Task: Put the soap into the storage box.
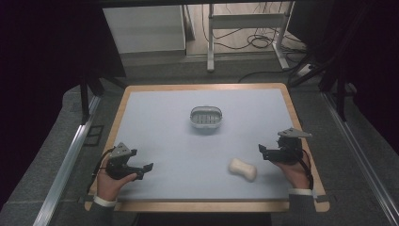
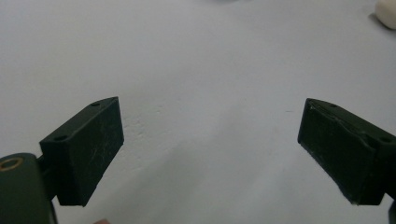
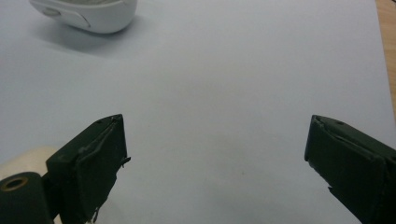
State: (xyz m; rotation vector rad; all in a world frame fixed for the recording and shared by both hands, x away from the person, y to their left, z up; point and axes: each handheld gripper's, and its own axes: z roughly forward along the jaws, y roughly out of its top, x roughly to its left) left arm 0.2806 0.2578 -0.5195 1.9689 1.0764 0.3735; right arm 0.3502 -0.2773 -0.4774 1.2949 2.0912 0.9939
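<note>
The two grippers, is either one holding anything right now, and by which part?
Nothing is held. The left gripper and right gripper are open over bare mat.

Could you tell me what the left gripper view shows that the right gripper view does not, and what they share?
Left gripper view alone: the open black left tongs, with a sliver of the white, bone-shaped soap bar at the upper right corner.
Right gripper view alone: the open black right tongs, the white oval soap dish at the top left, and the wooden table edge at the right.
Both: the pale grey-blue table mat between open jaws, and part of the soap bar.
</note>
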